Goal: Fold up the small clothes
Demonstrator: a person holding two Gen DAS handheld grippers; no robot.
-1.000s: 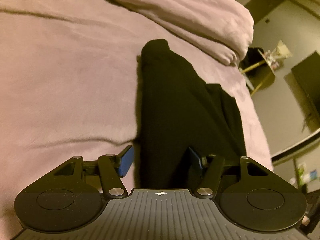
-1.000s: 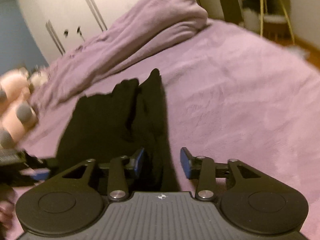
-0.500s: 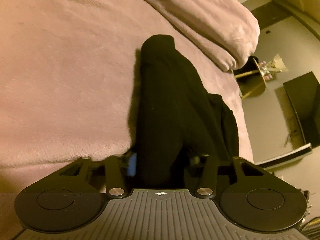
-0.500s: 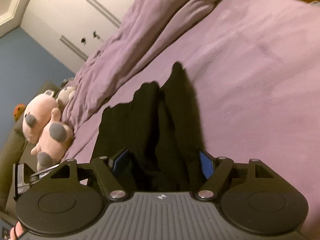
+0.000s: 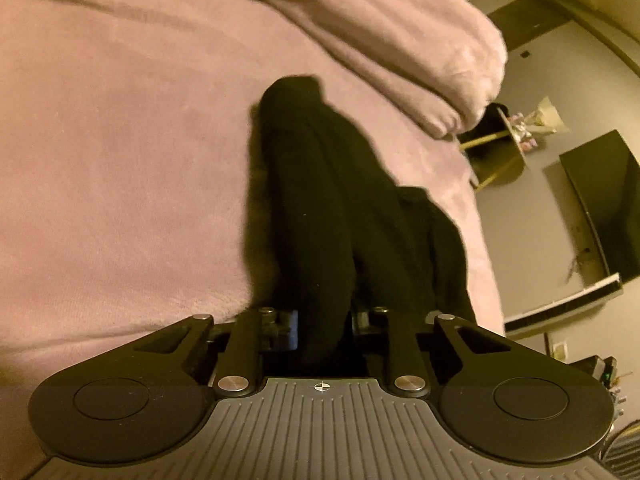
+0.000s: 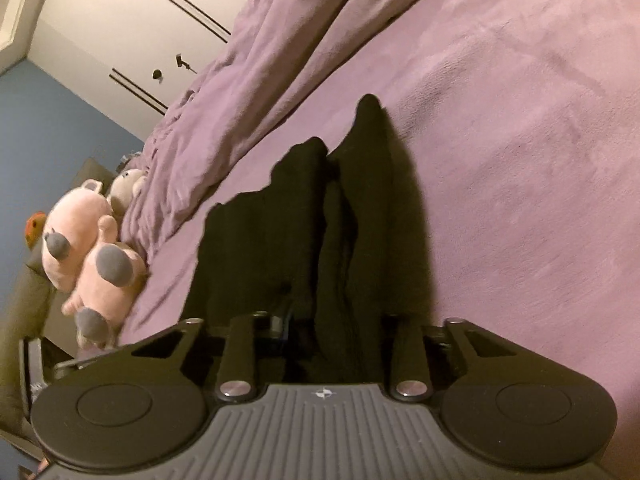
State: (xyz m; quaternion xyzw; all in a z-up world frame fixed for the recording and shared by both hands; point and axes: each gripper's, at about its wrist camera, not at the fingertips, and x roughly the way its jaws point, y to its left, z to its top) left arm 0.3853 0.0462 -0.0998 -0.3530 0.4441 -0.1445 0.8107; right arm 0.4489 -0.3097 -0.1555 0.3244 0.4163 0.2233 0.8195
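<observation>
No legible text or labels

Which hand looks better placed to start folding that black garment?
Neither clearly. The left gripper and the right gripper are both closing with the black garment bunched between their jaws, so the fold probably needs both.

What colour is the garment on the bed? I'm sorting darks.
Plain black garment, no pattern; clearest in the right wrist view.
</observation>
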